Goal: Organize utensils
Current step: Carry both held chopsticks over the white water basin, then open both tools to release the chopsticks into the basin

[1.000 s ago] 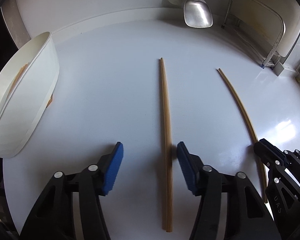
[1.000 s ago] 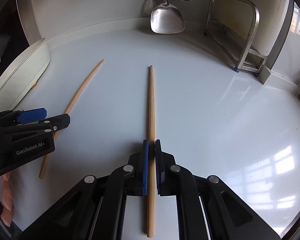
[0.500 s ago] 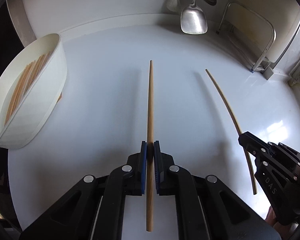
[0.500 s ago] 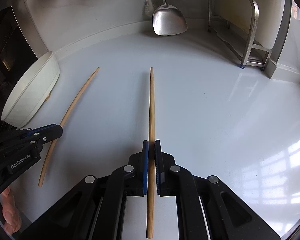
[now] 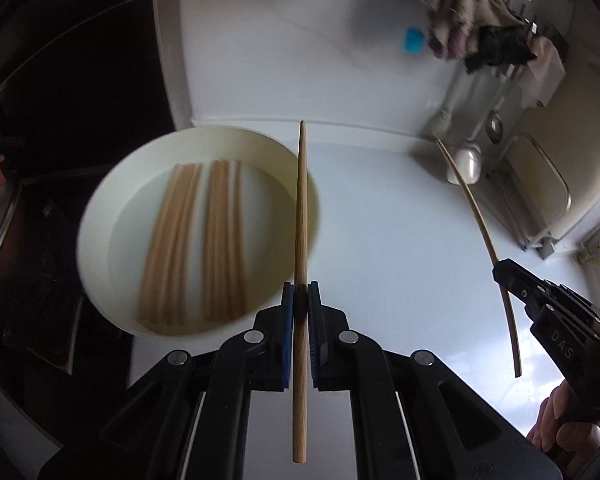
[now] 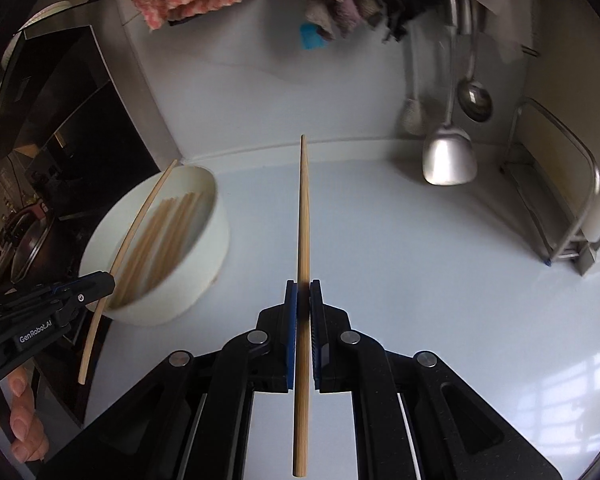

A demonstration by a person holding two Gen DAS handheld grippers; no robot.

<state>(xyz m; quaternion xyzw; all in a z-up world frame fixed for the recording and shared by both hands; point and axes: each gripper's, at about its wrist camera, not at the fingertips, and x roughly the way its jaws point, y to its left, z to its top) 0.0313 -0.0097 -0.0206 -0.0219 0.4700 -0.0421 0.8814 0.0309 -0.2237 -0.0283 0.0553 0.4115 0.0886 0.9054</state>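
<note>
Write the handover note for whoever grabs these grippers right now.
Left gripper: shut on a chopstick, held in the air with its tip over the bowl's right rim.
Right gripper: shut on a second chopstick, lifted over the counter, to the right of the bowl.
Done: a batch of chopsticks already lies in the bowl; none shows on the counter.
Left: drop the left chopstick into the bowl, then bring the right one over and drop it too.
</note>
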